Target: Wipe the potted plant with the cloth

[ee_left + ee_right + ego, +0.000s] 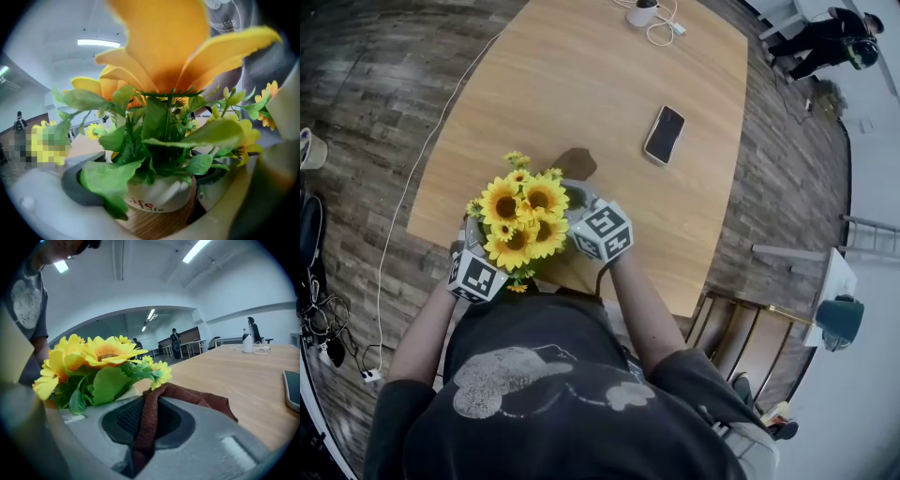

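Observation:
The potted plant point(519, 219), yellow sunflowers with green leaves in a white pot point(159, 199) with a woven base, stands near the table's near edge. My left gripper point(149, 185) is shut on the pot, its dark pads point(75, 187) pressing either side; its marker cube point(476, 276) shows at the plant's lower left. My right gripper point(149, 420) is shut on a brown cloth point(190, 397), which drapes forward over the jaws beside the flowers point(101, 355). Its cube point(602, 232) is at the plant's right. The cloth's far end point(575, 164) lies behind the plant.
A black phone point(664, 134) lies on the wooden table point(581, 75) to the right of centre. A white device with a cable point(645, 13) sits at the far end. A chair point(741, 337) stands at the near right corner. People stand in the background.

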The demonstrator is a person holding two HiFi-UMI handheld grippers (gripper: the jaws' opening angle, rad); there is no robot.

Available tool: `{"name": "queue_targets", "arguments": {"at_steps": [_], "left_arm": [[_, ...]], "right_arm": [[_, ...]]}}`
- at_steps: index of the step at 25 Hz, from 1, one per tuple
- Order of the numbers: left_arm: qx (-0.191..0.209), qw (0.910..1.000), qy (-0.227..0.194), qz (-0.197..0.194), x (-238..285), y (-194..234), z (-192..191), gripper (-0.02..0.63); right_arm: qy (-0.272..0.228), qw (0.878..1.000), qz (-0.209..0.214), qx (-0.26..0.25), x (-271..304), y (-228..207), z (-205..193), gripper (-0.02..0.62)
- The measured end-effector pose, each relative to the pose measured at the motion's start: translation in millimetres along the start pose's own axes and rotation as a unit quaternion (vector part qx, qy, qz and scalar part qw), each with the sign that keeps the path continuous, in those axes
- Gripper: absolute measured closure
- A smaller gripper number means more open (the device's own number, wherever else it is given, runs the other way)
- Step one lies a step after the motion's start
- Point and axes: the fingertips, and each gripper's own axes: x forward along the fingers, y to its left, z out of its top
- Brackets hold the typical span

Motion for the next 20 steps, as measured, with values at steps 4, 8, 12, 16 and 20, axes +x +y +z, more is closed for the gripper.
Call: {"name": "queue_targets", "arguments": {"at_steps": [4, 8, 12, 16, 20], "left_arm": [[-0.002, 1.0000, -0.004, -0.002, 1, 0, 0, -0.003], [-0.002, 1.0000, -0.008, -0.001, 1, 1, 0, -0.005], [-0.005, 0.9999, -0.009, -0.001, -1, 3, -2, -0.003], [-0.008, 0.9999, -0.013, -0.003, 5, 2, -1, -0.003], [-0.010, 0.9998, -0.014, -0.003, 11, 4, -2, -0.005]], "right_arm": [[-0.003, 1.000, -0.001, 0.014, -9, 7, -5, 0.554], [-0.003, 1.000, -0.008, 0.025, -21, 17, -14, 0.554], [-0.002, 0.999, -0.012, 0.034, -33, 33, -23, 0.554], [0.002, 0.999, -0.021, 0.036, -47, 43, -35, 0.552], [-0.004, 0.998, -0.038, 0.046, -58, 53, -42, 0.552]]}}
